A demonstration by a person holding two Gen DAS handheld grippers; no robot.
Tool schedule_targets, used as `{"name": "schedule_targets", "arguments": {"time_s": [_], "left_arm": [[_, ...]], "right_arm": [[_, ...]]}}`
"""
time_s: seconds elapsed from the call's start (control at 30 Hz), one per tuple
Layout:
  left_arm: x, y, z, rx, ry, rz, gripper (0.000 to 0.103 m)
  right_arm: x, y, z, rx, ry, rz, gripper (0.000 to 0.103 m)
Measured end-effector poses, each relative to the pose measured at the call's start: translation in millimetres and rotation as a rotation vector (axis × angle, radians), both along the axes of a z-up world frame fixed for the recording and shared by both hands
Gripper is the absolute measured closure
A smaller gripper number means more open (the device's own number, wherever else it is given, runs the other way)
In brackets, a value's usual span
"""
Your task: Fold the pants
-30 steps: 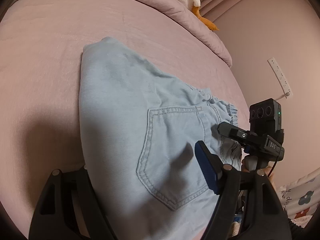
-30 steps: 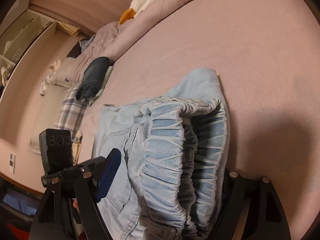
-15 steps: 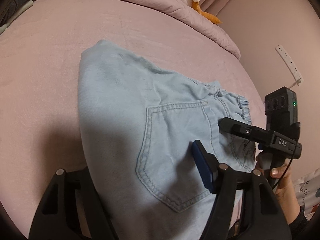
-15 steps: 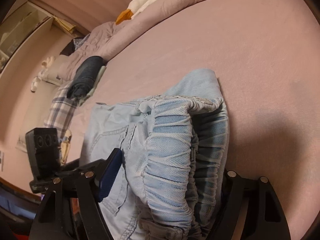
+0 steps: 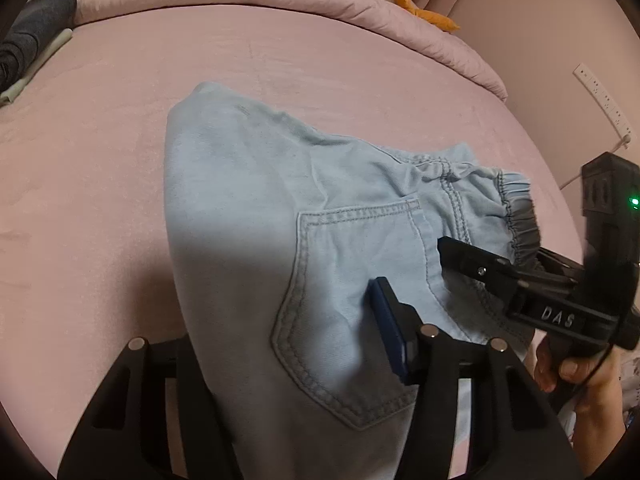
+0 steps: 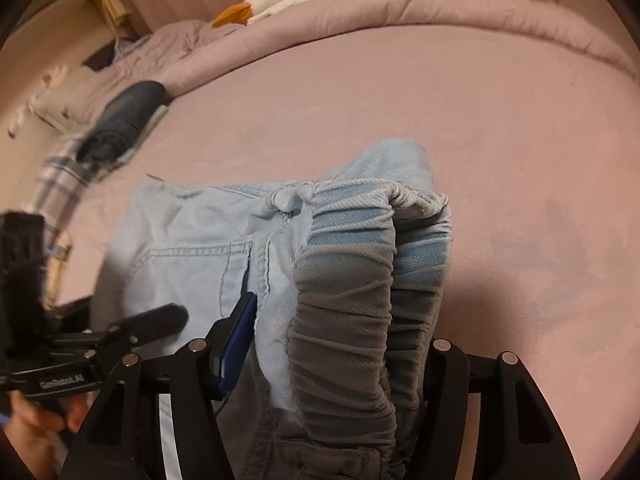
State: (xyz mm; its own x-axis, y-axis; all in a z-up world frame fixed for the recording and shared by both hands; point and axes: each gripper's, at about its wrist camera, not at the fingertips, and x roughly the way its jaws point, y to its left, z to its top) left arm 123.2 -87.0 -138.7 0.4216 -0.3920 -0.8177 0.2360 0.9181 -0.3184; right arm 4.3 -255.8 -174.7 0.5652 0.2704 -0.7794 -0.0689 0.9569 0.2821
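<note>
Fingers (image 5: 390, 332) beside "DAS"-labelled right gripper (image 5: 460, 250)

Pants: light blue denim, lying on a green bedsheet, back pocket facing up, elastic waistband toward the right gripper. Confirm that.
One thing is wrong: the sheet is pink, not green, as the left wrist view shows. The rest holds: the pants are light blue denim, the pocket faces up, and the waistband sits between the right gripper's fingers.

You can read "DAS" in pale letters on the black bar of your right gripper (image 5: 490, 276); your left gripper (image 6: 176, 320) carries a small white label (roughly "GenRobot.AI", blurred).
</note>
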Motion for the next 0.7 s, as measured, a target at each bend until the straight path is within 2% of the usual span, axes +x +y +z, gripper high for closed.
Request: {"name": "schedule_targets", "arguments": {"time_s": [0.2,0.37,0.53,0.7], "left_arm": [[2.4,-13.7,2.9,0.086,-0.014,0.020,0.054],[1.1,-21.3,4.3,0.138,-0.035,0.023,0.056],[1.1,-20.2,3.9,0.152,-0.045,0.024,0.059],[-7.4,-15.2,9.1,0.142,-0.082,0.040,0.071]], "right_arm": [[-1.5,14.7,4.5,-0.102,-0.025,-0.050,0.043],[-3.5,28.0,10.7,-0.182,-0.058,-0.077,0.050],[-8.1,32.1,15.6,-0.178,-0.092,-0.119,0.056],[-19.0,34.9,26.6,-0.155,-0.146,-0.119,0.060]]}}
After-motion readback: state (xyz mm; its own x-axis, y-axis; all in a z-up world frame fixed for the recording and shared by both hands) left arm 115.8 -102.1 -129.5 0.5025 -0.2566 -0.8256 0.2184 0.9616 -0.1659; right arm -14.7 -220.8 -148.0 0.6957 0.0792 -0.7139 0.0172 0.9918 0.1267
